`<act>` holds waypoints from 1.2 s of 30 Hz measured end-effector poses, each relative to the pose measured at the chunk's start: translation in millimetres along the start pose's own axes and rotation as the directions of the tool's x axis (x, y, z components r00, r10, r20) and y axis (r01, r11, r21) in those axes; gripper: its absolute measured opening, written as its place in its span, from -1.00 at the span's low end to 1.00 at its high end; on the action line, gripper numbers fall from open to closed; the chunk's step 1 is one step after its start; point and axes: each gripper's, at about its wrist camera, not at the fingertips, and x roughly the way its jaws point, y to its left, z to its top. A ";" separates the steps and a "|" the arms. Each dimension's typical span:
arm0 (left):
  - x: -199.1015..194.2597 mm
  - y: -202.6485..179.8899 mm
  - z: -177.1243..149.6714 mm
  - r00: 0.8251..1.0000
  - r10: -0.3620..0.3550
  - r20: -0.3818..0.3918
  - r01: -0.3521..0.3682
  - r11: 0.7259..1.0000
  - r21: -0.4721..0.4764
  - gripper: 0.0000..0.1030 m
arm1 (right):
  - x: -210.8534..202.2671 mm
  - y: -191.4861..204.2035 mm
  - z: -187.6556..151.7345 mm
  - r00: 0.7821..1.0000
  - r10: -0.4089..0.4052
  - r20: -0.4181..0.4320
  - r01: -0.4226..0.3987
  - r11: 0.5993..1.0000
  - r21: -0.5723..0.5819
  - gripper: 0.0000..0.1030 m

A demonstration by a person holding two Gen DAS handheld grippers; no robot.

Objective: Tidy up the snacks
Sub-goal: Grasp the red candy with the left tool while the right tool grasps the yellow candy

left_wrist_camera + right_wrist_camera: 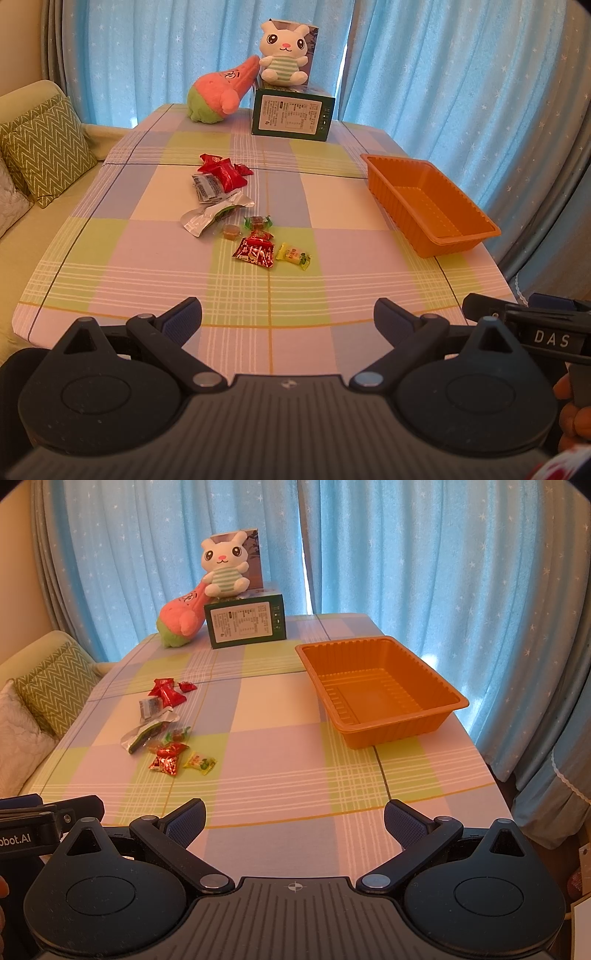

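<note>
Several wrapped snacks lie in a loose pile on the checked tablecloth: red packets [223, 171] [168, 692], a silver pouch [214, 216] [149, 733], a red foil candy [255, 253] [166, 762] and a yellow candy [293, 255] [199, 762]. An empty orange tray [432, 201] [380, 694] stands to the right of them. My left gripper [288, 317] is open and empty above the near table edge. My right gripper [294, 818] is open and empty, also at the near edge, well short of snacks and tray.
A green box [291, 114] [245, 622] with a white bunny plush [284, 51] [223, 566] on top and a pink-green plush [218, 92] [183, 616] stand at the far edge before blue curtains. A sofa with cushions [44, 147] [55, 685] is at the left.
</note>
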 end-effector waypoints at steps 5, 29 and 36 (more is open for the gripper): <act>3.1 8.3 3.6 1.000 0.008 0.010 -0.008 1.000 0.002 0.92 | 2.0 2.5 -1.1 1.000 0.013 0.010 -0.013 1.000 0.004 0.99; 135.0 78.0 42.3 0.997 -0.019 -0.073 0.021 0.999 0.033 0.67 | 177.3 54.2 9.8 0.962 0.263 -0.072 -0.272 0.913 -0.305 0.41; 172.1 82.8 47.9 0.990 -0.055 -0.126 0.068 0.993 0.098 0.61 | 230.2 73.4 15.1 0.941 0.311 -0.134 -0.338 0.853 -0.397 0.12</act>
